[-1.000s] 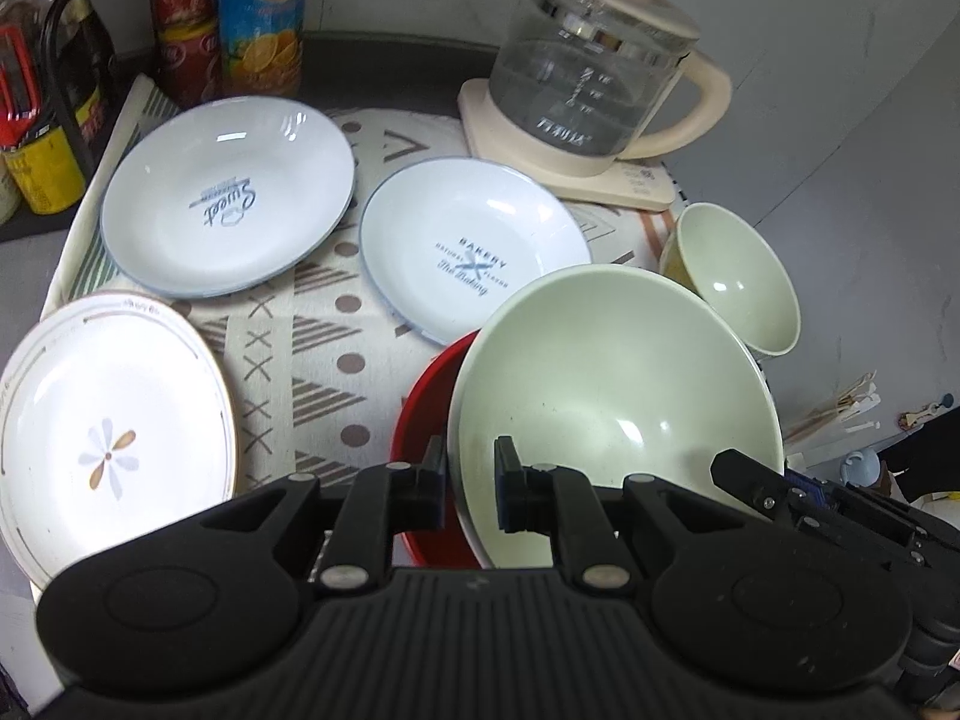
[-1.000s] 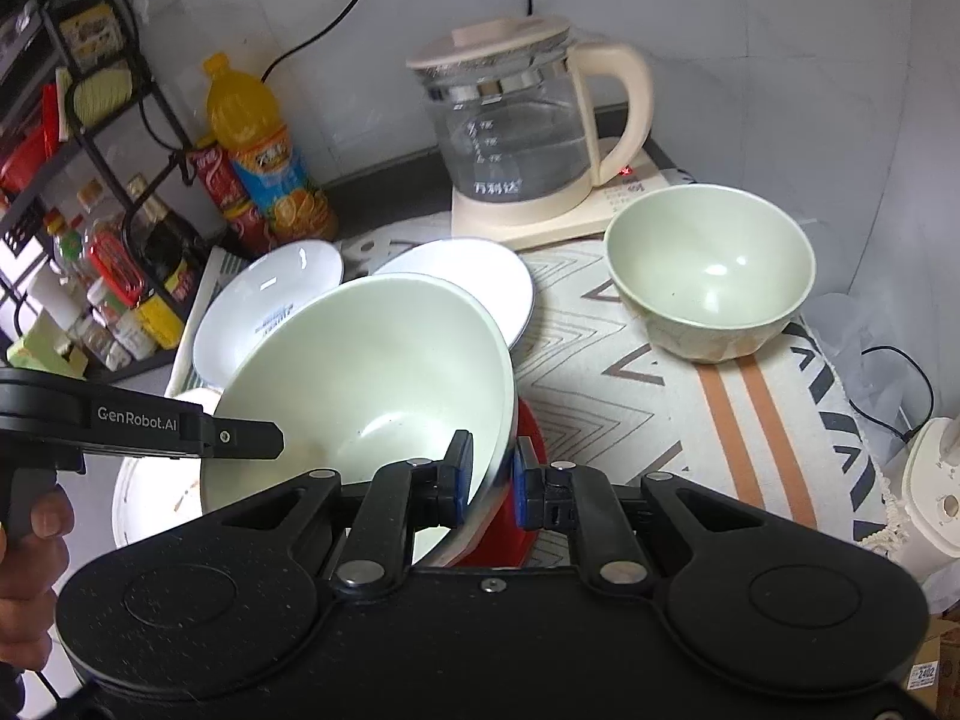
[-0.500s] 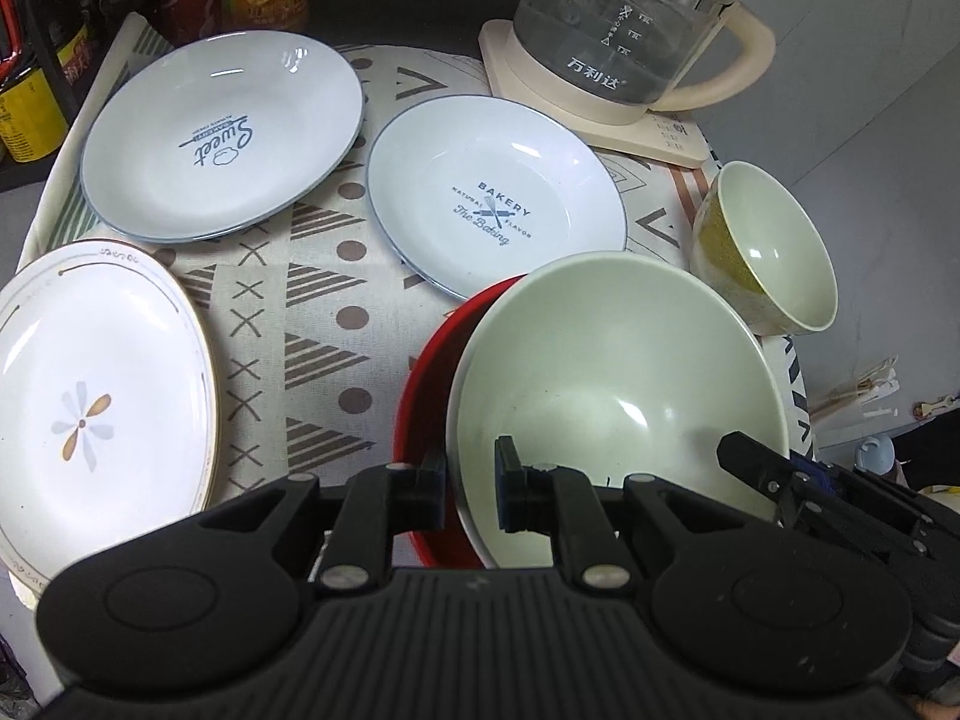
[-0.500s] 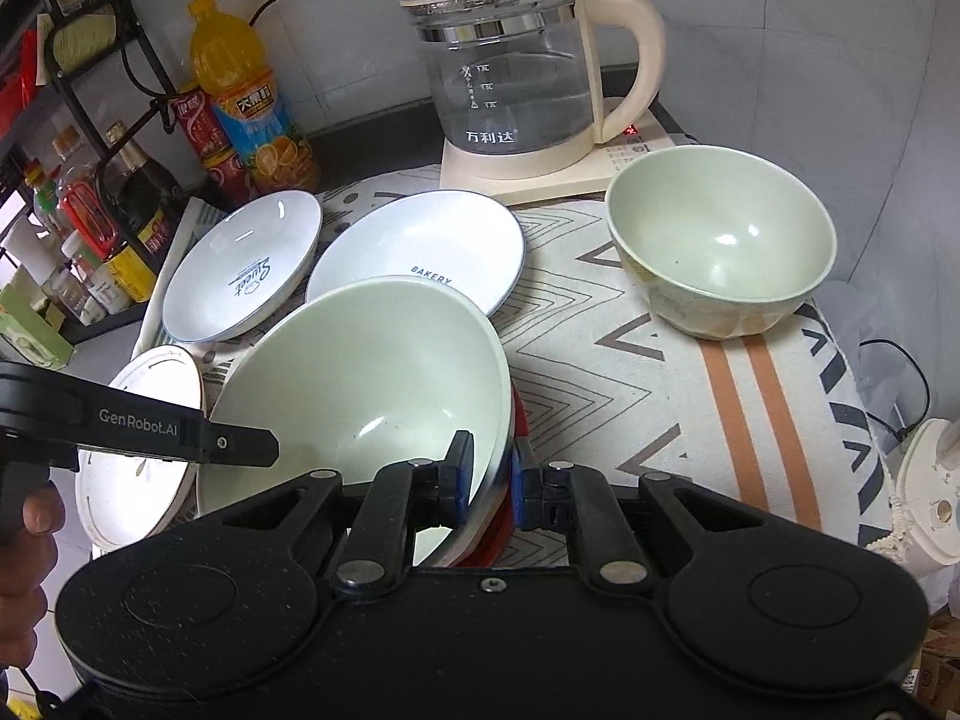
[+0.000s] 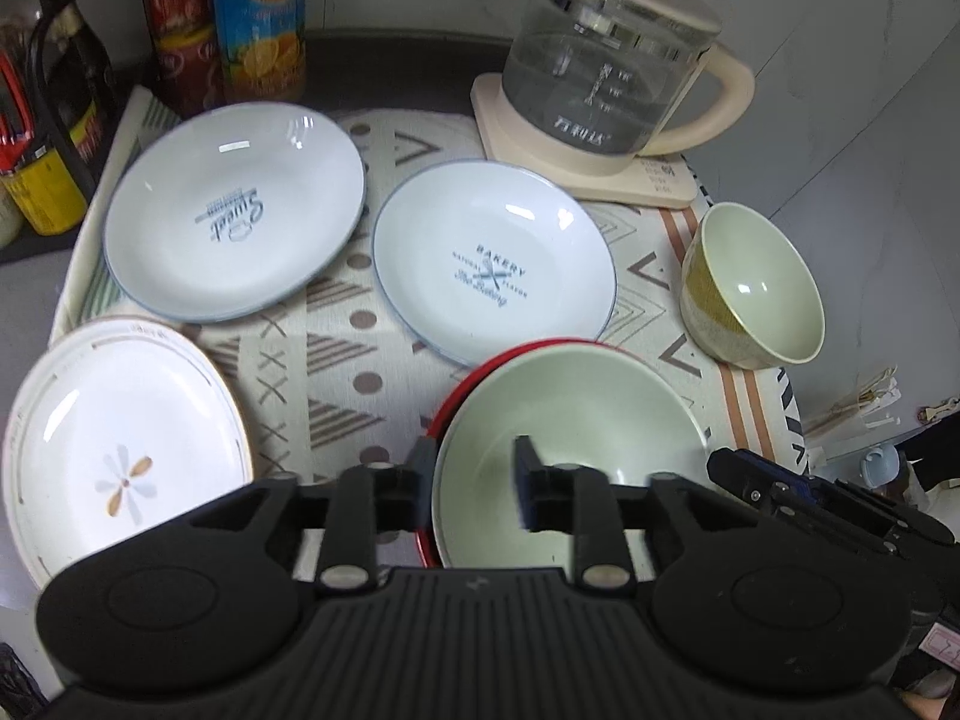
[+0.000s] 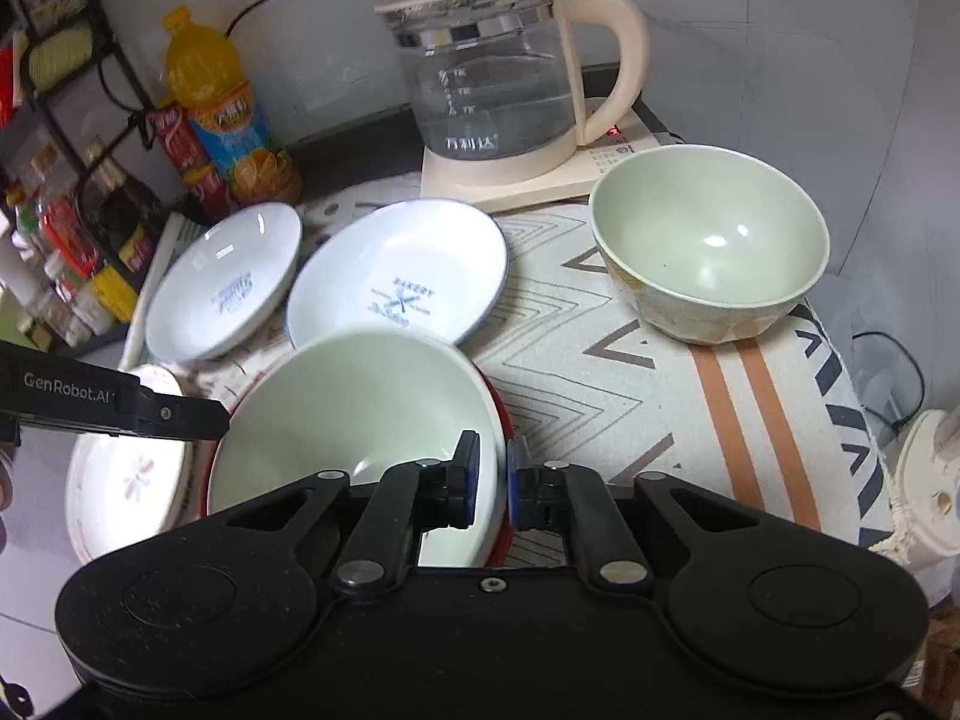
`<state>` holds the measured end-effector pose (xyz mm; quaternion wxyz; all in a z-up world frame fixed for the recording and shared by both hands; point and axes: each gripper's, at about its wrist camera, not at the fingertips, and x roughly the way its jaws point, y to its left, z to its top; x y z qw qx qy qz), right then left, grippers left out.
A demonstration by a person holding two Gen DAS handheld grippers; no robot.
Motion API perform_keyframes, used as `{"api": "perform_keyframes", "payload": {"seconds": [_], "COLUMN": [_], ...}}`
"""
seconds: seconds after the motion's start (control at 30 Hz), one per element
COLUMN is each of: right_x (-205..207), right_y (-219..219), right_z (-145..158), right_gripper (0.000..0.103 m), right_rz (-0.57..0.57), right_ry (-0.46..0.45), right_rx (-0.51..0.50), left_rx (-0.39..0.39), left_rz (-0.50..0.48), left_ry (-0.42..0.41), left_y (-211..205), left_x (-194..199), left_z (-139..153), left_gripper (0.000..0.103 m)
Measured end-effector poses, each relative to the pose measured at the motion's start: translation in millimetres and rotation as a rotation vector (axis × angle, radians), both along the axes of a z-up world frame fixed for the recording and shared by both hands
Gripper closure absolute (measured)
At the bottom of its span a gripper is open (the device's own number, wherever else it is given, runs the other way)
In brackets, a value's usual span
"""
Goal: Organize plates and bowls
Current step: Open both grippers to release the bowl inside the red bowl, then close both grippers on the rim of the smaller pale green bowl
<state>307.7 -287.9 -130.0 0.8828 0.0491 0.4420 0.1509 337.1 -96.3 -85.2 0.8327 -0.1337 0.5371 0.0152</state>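
A large pale green bowl (image 5: 570,420) sits nested in a red bowl (image 5: 456,402) at the near edge of the patterned cloth. My left gripper (image 5: 474,480) straddles its left rim. Its jaws are opening, and the pads stand clear of the rim between them. My right gripper (image 6: 493,477) is shut on the right rim of the large green bowl (image 6: 348,420), with the red bowl's edge (image 6: 501,414) also between its pads. A smaller green bowl (image 6: 708,246) stands upright at the far right. Behind lie a "Bakery" plate (image 5: 492,264), a "Sweet" plate (image 5: 234,222) and a flower plate (image 5: 120,450).
A glass kettle (image 5: 606,60) on its cream base stands at the back right. Drink bottles (image 5: 258,18) and a wire rack of jars line the back left. The cloth (image 6: 660,396) drops off at the right edge, where a cable and a white object lie below.
The large green bowl was tilted up on edge; it now lies flatter inside the red bowl. My left jaws, shut on its rim before, have parted. The right grip is unchanged.
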Motion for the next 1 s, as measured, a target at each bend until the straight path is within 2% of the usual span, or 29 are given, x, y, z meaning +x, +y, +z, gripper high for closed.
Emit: {"api": "perform_keyframes", "payload": {"seconds": [0.03, 0.17, 0.27, 0.3, 0.37, 0.53, 0.73, 1.0], "right_x": [0, -1, -3, -3, -4, -6, -9, -6], "right_y": [-1, -7, -15, -17, -23, -42, -64, -88], "right_z": [3, 11, 15, 17, 18, 22, 24, 28], "right_gripper": [0.087, 0.067, 0.05, 0.048, 0.038, 0.018, 0.012, 0.012], "right_rz": [-0.003, -0.026, -0.058, -0.068, -0.089, -0.159, -0.226, -0.314], "right_ry": [-0.004, -0.024, -0.036, -0.04, -0.046, -0.063, -0.075, -0.094], "right_rx": [0.013, 0.033, 0.051, 0.054, 0.057, 0.075, 0.061, 0.052], "left_rx": [0.006, 0.025, 0.031, 0.034, 0.043, 0.04, 0.031, 0.005], "left_rz": [0.0, -0.01, -0.023, -0.028, -0.041, -0.078, -0.11, -0.158], "left_ry": [-0.008, -0.03, -0.044, -0.046, -0.051, -0.067, -0.087, -0.113], "left_y": [0, -6, -11, -14, -19, -34, -53, -77], "left_x": [0, 3, 7, 9, 12, 21, 34, 56], "left_z": [2, 11, 14, 15, 16, 17, 19, 21], "left_gripper": [0.059, 0.041, 0.036, 0.034, 0.027, 0.026, 0.026, 0.026]}}
